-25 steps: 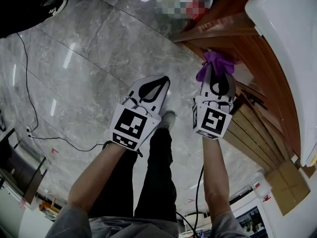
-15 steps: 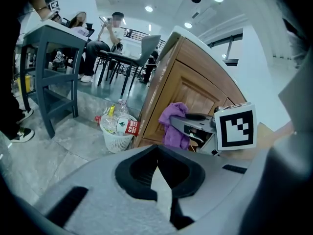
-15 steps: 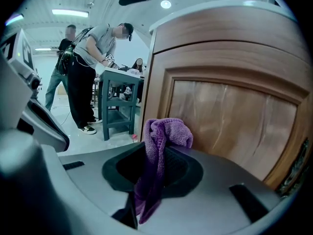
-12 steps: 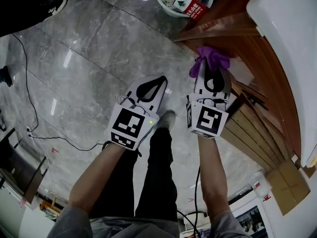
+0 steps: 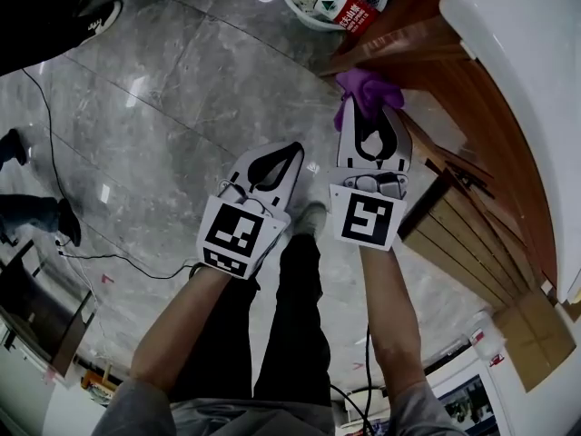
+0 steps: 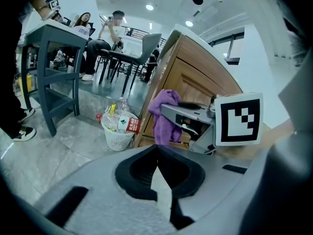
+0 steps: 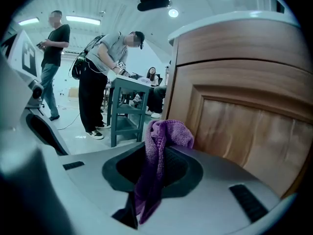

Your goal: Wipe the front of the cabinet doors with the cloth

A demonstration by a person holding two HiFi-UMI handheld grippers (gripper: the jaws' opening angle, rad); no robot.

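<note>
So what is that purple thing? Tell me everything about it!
It is a purple cloth, soft and fuzzy like a towel, all bunched up. The right gripper has its jaws shut on it: a puffy lump pokes out past the tips and a tail runs back between them. It sits right beside the wooden cabinet door; whether it touches the wood, I cannot tell.

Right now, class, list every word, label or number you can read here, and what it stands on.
Red bottle label in the white basket: white print, too small to read.
Cubes on left gripper and right gripper: black-and-white square patterns, no words.
No other readable text.
</note>
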